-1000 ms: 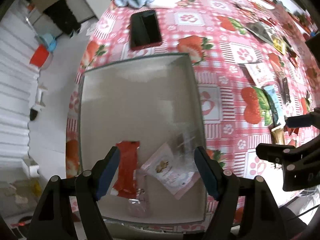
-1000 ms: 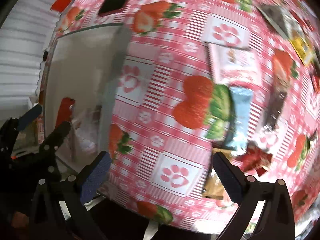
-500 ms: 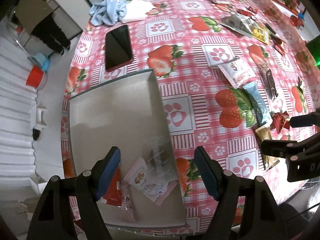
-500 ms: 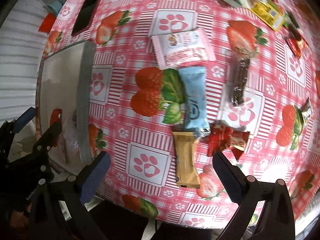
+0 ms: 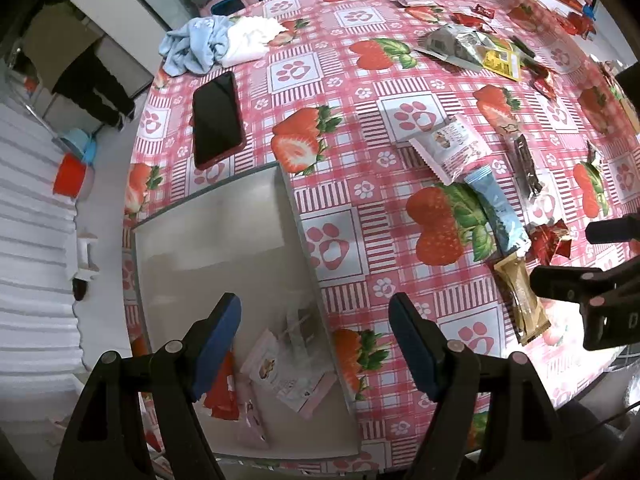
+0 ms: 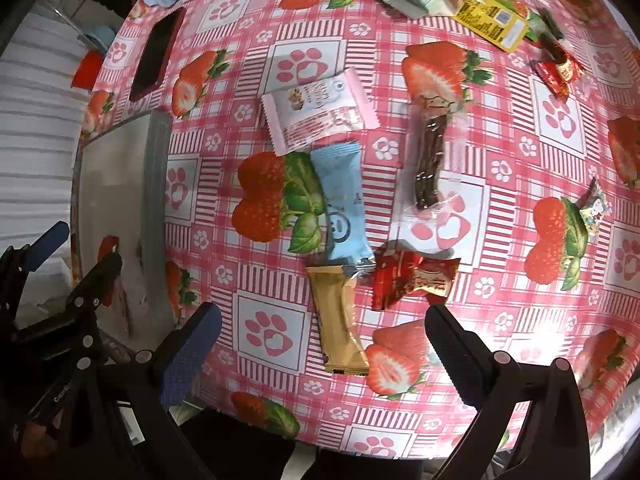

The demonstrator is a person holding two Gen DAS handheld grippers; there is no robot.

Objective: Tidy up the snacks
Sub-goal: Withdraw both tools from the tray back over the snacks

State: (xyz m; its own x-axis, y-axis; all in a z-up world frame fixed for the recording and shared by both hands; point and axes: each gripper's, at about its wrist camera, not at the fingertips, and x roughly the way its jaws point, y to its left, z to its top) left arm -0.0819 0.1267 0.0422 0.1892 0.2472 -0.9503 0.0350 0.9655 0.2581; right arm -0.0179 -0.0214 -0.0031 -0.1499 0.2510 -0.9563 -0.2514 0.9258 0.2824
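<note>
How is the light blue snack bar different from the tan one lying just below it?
The light blue bar looks wider and has a dark round mark printed on it; the tan bar is narrower and looks plain. The light blue bar lies partly on a printed strawberry leaf, the tan bar beside a paw-print square. The tan bar is nearer the open right gripper. Both are sealed, lie flat lengthwise, and meet end to end.

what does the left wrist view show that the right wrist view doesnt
Only the left wrist view shows the packets lying inside the grey tray: a pink-white one and a red one.

Only the right wrist view shows the small patterned candy at the far right.

Both show the phone, blue bar, tan bar and red wrapper. The left gripper and right gripper are open.
</note>
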